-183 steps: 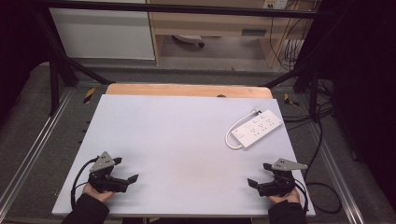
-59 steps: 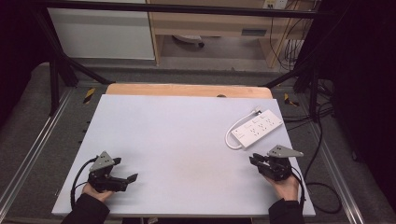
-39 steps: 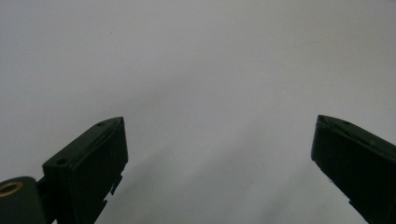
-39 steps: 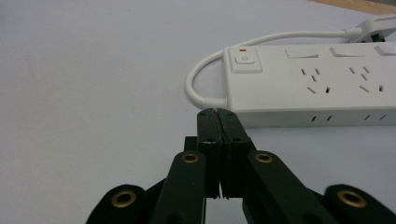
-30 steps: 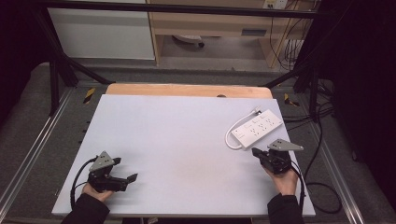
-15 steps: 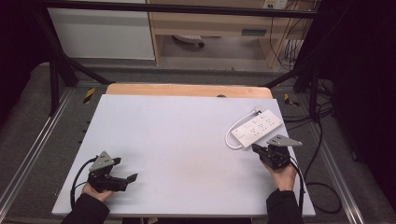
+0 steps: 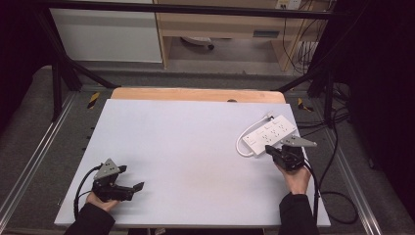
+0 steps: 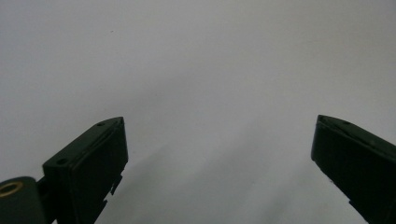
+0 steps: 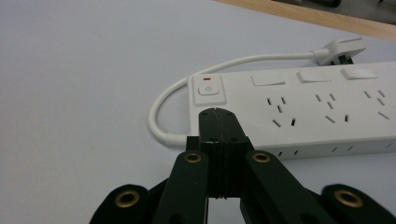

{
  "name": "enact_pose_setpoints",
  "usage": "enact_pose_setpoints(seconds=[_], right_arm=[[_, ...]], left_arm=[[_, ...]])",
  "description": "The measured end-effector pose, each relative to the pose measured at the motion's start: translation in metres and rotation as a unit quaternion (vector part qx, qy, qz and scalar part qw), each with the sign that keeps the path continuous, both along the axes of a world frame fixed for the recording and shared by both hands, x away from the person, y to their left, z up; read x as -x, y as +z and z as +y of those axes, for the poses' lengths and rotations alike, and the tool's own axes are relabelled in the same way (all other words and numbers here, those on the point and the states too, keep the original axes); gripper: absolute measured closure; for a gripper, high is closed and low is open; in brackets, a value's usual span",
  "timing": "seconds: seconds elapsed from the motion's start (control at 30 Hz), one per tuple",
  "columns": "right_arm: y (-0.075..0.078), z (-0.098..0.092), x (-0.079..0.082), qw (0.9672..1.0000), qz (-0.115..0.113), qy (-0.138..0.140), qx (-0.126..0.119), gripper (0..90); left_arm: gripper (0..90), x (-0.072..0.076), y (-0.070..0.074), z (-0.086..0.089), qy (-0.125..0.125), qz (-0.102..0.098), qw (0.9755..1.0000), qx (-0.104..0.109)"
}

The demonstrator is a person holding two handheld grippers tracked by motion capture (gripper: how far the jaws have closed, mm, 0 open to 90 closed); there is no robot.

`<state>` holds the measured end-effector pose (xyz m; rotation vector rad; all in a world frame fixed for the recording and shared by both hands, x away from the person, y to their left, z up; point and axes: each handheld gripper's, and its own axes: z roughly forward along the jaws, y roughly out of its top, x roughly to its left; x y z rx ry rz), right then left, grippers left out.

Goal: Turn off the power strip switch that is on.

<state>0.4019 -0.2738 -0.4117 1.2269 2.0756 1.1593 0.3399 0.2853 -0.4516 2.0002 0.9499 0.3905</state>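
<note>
Hovering, right gripper, jaws pressed together, at the smooth white rectangular power strip; left gripper jaws wide over matte surface.

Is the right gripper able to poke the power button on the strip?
Probably yes. The right gripper, jaws shut, points at the power button on the strip, just short of it, with nothing between them.

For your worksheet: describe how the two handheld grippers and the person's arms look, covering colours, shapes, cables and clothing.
Both tools are black. The left gripper and the right gripper each carry a grey three-cornered plate on top, and a black cable trails from each. In the gripper views the jaws are flat black bars with wedge-shaped tips, and brass-coloured rings mark the pivots. The person wears dark long sleeves.
</note>
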Motion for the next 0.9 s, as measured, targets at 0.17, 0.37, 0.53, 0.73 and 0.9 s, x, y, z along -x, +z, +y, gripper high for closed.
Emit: enact_pose_setpoints(seconds=[0.17,0.37,0.53,0.73,0.9], right_arm=[[0.002,0.000,-0.007,1.0000,0.001,-0.007,0.001,90.0],[0.003,0.002,-0.014,1.0000,-0.002,-0.009,0.003,90.0],[0.001,0.000,-0.020,0.9999,0.003,-0.017,-0.002,90.0],[-0.001,0.001,-0.028,0.9998,0.002,-0.020,-0.002,90.0],[-0.002,0.002,-0.034,0.9998,0.003,-0.021,-0.001,90.0]], left_arm=[[3.5,0.000,0.000,0.000,0.000,0.000,1.0000,0.000],[3.5,0.000,0.000,0.000,0.000,0.000,1.0000,0.000],[3.5,0.000,0.000,0.000,0.000,0.000,1.0000,0.000],[3.5,0.000,0.000,0.000,0.000,0.000,1.0000,-0.001],[3.5,-0.001,-0.001,0.000,0.001,0.001,1.0000,-0.002]])
